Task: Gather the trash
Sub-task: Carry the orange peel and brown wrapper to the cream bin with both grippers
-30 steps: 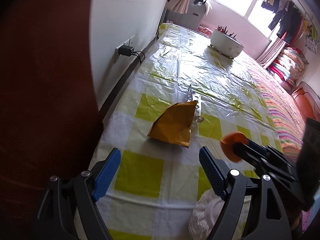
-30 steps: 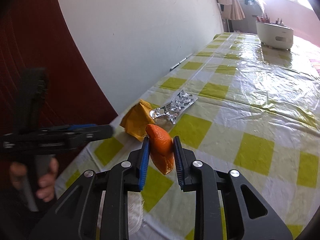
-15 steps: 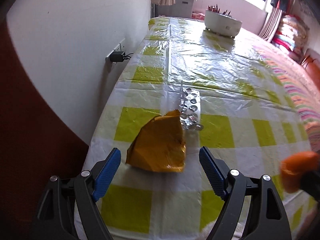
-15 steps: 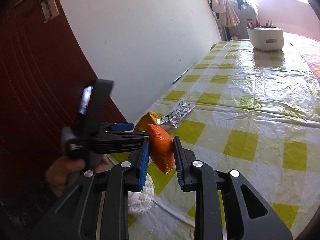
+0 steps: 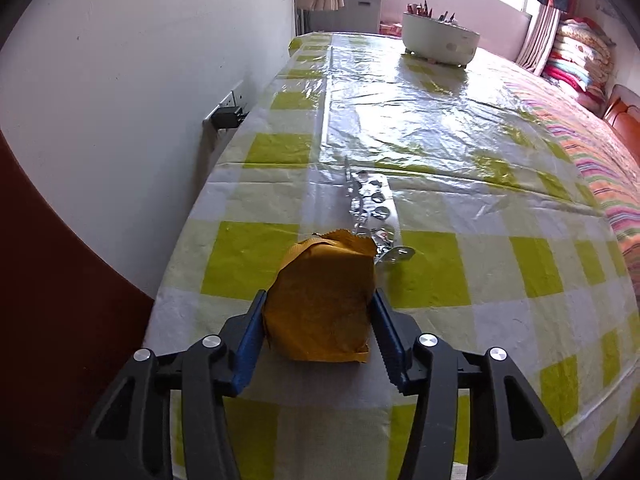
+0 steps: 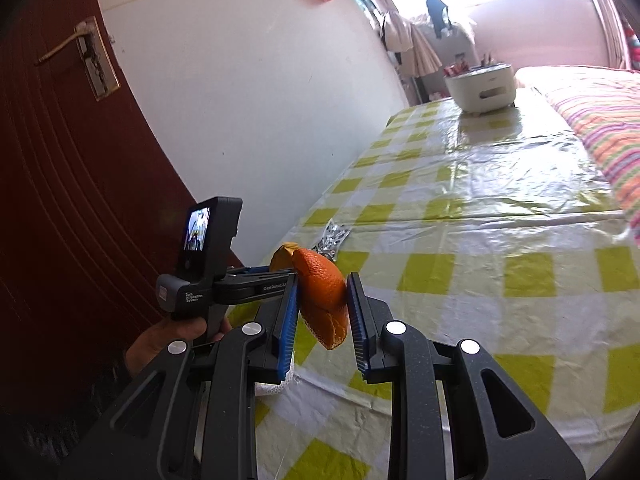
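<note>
A crumpled yellow-brown wrapper (image 5: 320, 300) lies near the front edge of the table, and my left gripper (image 5: 320, 320) is shut on it, a blue pad against each side. A silver foil blister pack (image 5: 372, 208) lies just beyond the wrapper, touching its far edge. My right gripper (image 6: 322, 304) is shut on an orange peel (image 6: 324, 296) and holds it in the air over the table's near corner. In the right wrist view the left gripper body (image 6: 208, 272) is to the left, with the wrapper (image 6: 282, 258) and foil (image 6: 334, 238) behind the peel.
The table has a yellow-and-white checked plastic cloth (image 5: 440, 152). A white pot (image 5: 440, 40) stands at its far end. A white wall with a plugged socket (image 5: 230, 114) runs along the left. A dark red door (image 6: 60, 160) is at the near left. A white lacy thing (image 6: 276, 384) hangs below the table corner.
My left gripper has moved forward around the wrapper and closed on it. My right gripper has lifted and swung away to the right, still holding the peel.
</note>
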Demonstrator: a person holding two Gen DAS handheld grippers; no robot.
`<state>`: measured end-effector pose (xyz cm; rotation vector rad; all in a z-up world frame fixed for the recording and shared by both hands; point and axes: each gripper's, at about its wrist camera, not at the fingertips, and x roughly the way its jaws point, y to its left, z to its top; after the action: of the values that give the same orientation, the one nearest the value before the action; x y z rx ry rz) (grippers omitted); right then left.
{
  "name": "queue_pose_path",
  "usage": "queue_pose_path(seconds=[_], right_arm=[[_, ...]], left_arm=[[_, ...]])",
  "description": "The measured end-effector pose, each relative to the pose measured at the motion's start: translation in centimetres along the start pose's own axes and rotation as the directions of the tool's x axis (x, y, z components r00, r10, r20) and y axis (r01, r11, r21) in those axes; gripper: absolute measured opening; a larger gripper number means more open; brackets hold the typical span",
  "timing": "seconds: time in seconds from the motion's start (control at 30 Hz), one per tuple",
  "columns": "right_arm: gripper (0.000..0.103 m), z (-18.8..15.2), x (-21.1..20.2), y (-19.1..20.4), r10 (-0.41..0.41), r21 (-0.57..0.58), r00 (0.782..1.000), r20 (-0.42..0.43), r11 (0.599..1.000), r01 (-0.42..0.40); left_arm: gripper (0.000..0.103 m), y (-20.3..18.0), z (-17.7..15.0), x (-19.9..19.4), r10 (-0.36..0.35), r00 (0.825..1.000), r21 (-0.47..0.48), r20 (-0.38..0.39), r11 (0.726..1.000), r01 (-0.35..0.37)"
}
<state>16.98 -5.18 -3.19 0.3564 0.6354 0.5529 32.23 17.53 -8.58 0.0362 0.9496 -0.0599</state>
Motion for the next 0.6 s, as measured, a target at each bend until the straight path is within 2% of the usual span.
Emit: queue_pose_path(seconds=[0.13, 0.33, 0.5, 0.6], right_arm=[[0.023, 0.1, -2.1, -0.1, -0.033, -0.005, 0.998, 0.046, 0.999, 0.033], [0.023, -0.3, -4.4, -0.5, -0.089, -0.007, 0.991, 0.104, 0.996, 0.09], [0.023, -1.1, -5.7, -0.6, -0.136, 0.0, 0.978, 0.157, 0.99, 0.138], [0.023, -1.4, -7.0, -1.0, -0.152, 0.022, 0.971, 0.186, 0.988, 0.151]], left_arm=[[0.041, -1.5, -0.1, -1.3, -0.012, 0.999, 0.015, 0.033, 1.0, 0.011], [0.039, -4.8, -0.3, -4.9, -0.07, 0.992, 0.042, 0.108, 0.997, 0.065], [0.039, -9.1, -1.0, -7.3, -0.138, 0.979, 0.11, 0.153, 0.986, 0.123], [0.039, -11.6, -1.5, -8.7, -0.199, 0.964, 0.135, 0.176, 0.975, 0.177]])
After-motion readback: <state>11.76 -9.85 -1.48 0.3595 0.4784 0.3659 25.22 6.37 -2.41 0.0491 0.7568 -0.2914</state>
